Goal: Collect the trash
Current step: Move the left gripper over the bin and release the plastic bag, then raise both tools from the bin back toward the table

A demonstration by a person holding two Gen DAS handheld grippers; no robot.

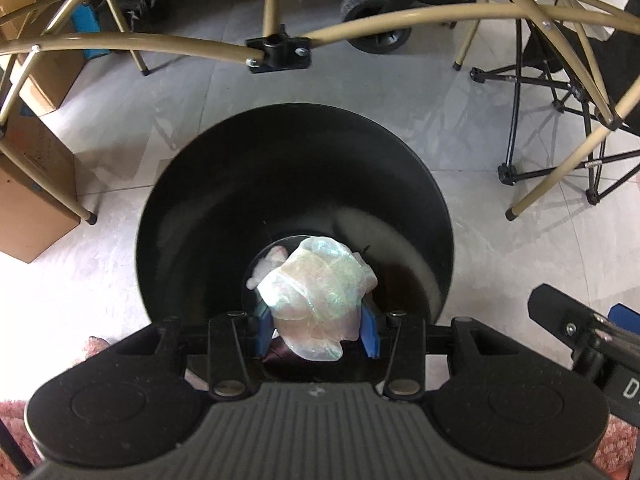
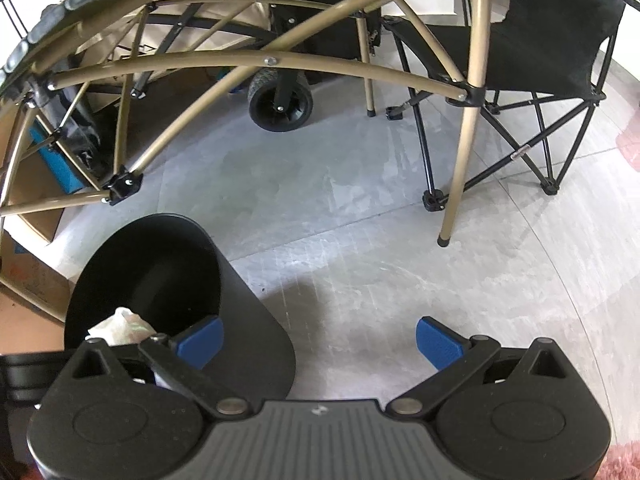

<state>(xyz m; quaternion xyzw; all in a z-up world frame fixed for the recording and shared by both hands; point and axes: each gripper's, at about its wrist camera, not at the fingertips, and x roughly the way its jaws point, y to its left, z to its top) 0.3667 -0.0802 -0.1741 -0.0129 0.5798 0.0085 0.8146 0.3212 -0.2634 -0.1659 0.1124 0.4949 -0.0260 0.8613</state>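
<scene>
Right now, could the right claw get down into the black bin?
Probably not straight away. The right claw hangs open over bare floor beside the black bin, and the left claw with its crumpled plastic wrap is already over the bin's mouth.

I saw grey tile floor, tan tube frame overhead, black folding chair w/ cardboard boxes nearby; lighting bright.

Crumpled plastic wrapper over black bin

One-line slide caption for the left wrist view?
Left gripper holds crumpled plastic wrap over the black bin.
</scene>
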